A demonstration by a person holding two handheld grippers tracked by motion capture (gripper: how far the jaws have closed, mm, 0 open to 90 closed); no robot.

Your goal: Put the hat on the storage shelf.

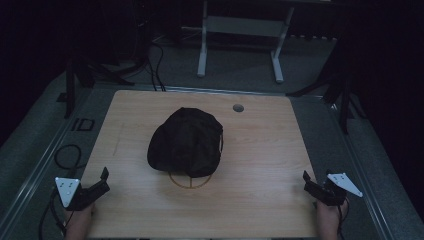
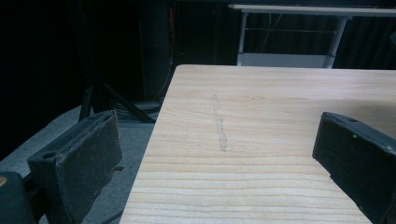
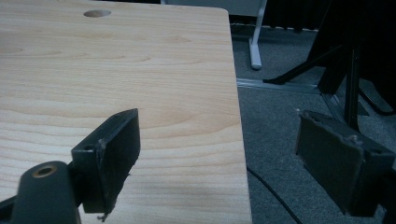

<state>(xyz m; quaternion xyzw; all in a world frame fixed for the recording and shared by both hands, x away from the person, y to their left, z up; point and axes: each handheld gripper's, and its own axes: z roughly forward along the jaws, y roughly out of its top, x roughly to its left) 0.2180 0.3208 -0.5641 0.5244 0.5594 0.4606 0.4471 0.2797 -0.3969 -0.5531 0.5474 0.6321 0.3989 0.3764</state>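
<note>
We judge nothing begun: the black bag sits mid-table over a tan ring; our left gripper and right gripper wait at the near corners, jaws wide and empty; next, we'd reach inward.

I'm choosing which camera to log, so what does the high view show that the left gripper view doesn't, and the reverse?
High view: a black bag at mid-table lying on a thin tan ring, a round hole near the far edge, and both claws, left claw and right claw, at the near corners.

Left gripper view: that claw's black pads up close, wide open.

Both: the wooden table, its faint pale streak, a white-framed table beyond.
</note>
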